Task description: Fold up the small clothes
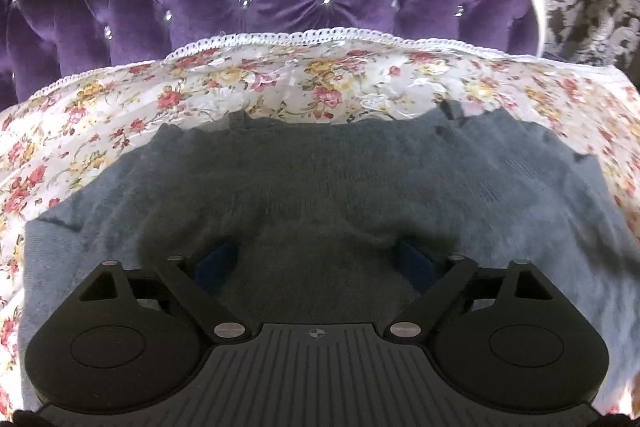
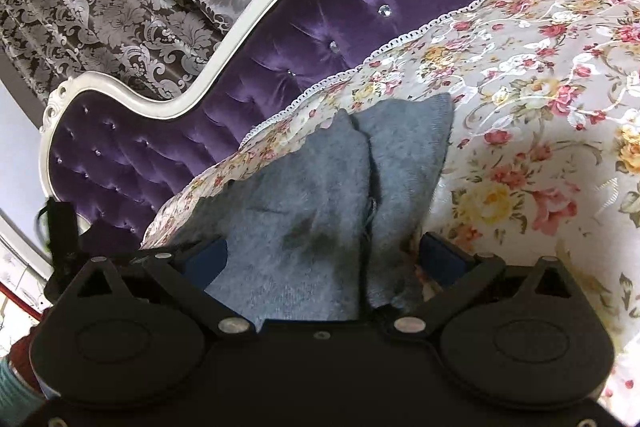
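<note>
Both the left hand-held gripper and the right hand-held gripper are hovering spread over the grey knit garment, lying partly folded on the floral bedspread.

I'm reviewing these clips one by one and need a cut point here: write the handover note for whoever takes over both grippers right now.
Left gripper: jaws wide apart over the grey knit garment, gripping nothing.
Right gripper: jaws also wide, with the garment's edge lying between its fingers; no pinch visible.
Garment lies on the floral bedspread, in front of the purple tufted headboard. In the right wrist view two grey layers meet along a seam or fold line.
Done: garment laid out, possibly one fold; cannot tell for sure.
Left: finish folding and square it up.
</note>
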A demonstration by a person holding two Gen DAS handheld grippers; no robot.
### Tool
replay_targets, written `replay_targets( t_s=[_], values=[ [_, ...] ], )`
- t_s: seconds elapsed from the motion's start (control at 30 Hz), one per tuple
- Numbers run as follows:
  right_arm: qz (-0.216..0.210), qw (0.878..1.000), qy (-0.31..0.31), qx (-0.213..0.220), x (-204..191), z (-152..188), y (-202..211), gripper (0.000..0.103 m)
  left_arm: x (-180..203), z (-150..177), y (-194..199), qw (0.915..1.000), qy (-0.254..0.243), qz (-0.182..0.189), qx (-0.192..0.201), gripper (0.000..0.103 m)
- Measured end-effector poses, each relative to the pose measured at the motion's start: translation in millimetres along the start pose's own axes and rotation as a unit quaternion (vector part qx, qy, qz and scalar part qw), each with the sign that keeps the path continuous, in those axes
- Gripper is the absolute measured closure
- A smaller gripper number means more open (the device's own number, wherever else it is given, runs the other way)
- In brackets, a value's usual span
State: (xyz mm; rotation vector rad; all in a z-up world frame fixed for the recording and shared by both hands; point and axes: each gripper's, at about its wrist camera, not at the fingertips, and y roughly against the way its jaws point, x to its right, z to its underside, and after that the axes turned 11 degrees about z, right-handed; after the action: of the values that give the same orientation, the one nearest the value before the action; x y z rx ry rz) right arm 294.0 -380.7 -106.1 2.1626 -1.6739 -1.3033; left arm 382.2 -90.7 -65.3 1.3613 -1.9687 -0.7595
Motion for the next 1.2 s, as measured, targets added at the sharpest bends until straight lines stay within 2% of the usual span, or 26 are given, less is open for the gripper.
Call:
replay_targets(
  t_s=[0.13,0.27,0.3,0.33,0.43,0.5,0.7,0.87,1.03,1.2],
  values=[
    [-0.002,1.0,0.008,0.001,-2.1,0.2,-3.0,0.0,-1.1,-2.4,-2.9,1.0,0.0,-0.003,-0.002,0.012],
    [-0.005,1.0,0.006,-0.001,-5.3,-2.1,-8.9,0.001,-6.0,-1.3,11.9,0.9998,0.015,0.012,0.0,0.015],
    [-0.006,1.0,0.005,-0.003,-6.1,-2.9,-10.0,0.013,-7.0,0.3,17.8,0.9996,0.023,0.015,0.002,0.015],
    [-0.008,1.0,0.002,-0.01,-6.1,-3.7,-11.6,0.037,-8.0,3.7,24.6,0.9994,0.028,0.019,0.005,0.015],
    [0.009,0.999,-0.016,-0.032,-4.7,-2.4,-20.0,0.062,-9.7,17.5,46.0,0.9994,0.022,0.024,0.011,0.015],
    [0.022,0.999,-0.007,-0.031,-7.5,-2.2,-19.7,0.069,-13.9,29.5,62.5,0.9996,0.013,0.018,0.017,0.015],
    [0.085,0.996,0.021,-0.025,-30.3,-8.2,-10.6,0.07,-42.3,71.2,116.6,0.9987,0.03,-0.007,0.041,0.015],
    [0.127,0.991,0.044,-0.022,-62.0,-19.8,-5.6,0.07,-69.3,105.2,148.6,0.9975,0.056,-0.012,0.042,0.015],
    [0.133,0.987,0.083,-0.014,-114.2,-30.6,-5.0,0.072,-86.3,133.1,169.6,0.997,0.064,-0.007,0.041,0.015],
    [0.12,0.98,0.156,-0.023,-192.9,-30.9,-27.1,0.073,-95.8,155.8,184.7,0.9956,0.078,0.011,0.051,0.015]
  ],
)
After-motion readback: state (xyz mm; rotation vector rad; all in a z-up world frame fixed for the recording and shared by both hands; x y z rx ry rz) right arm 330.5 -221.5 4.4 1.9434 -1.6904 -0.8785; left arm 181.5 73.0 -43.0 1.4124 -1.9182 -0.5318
